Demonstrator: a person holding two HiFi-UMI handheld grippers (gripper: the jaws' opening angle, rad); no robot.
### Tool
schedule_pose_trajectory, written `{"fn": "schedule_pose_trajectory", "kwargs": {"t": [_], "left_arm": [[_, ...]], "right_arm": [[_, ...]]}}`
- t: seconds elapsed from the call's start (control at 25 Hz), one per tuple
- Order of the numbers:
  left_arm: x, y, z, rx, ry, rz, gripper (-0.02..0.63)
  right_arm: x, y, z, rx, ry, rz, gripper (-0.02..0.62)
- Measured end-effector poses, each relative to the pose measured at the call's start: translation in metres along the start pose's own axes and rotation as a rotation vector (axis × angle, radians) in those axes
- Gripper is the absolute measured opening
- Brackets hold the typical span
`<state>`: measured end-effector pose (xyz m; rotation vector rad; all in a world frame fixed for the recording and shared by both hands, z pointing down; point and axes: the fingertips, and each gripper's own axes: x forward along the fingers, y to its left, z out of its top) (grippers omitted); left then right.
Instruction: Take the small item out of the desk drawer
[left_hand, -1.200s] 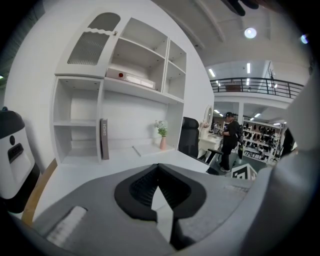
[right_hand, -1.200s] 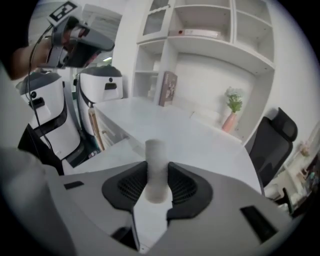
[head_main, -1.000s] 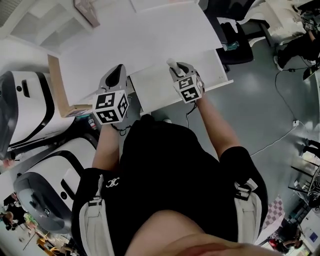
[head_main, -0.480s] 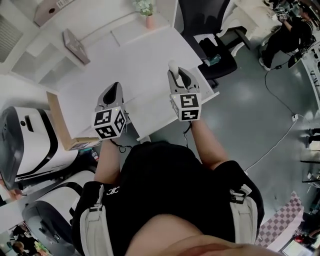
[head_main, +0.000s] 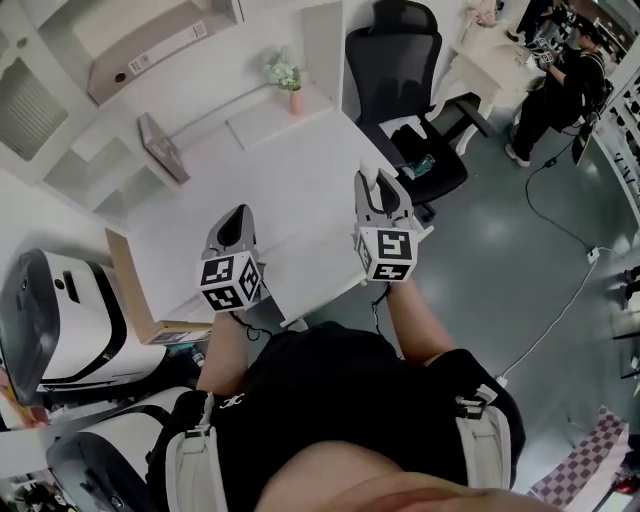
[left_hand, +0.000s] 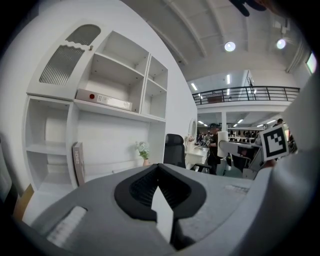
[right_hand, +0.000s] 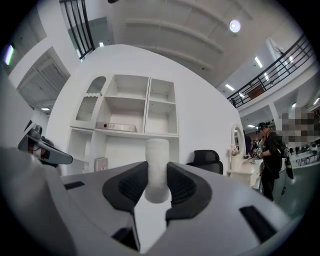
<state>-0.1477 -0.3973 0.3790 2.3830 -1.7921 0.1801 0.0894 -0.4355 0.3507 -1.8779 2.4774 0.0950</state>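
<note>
Here, the right gripper (right_hand: 157, 186) clasps a small white cylinder (right_hand: 157, 160) upright between its pads, lifted in the air over the right side of the white desk (head_main: 290, 180). The left gripper (left_hand: 159, 176) hovers alongside, clenched on nothing. Beyond stand white shelves (left_hand: 107, 85) and a black chair (head_main: 395, 60).

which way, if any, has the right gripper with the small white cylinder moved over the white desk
Yes: the right gripper, shut on the small white cylinder, shifted toward the white desk's right front corner.
</note>
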Motion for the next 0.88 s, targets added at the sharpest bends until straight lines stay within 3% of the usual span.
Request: {"fn": "schedule_pose_trajectory", "kwargs": {"t": [0.88], "left_arm": [[0.001,-0.005,0.002,0.008,-0.005,-0.021,0.015]], "right_arm": [[-0.002,0.012,-0.004,-0.006,0.006,0.039,0.112]]}}
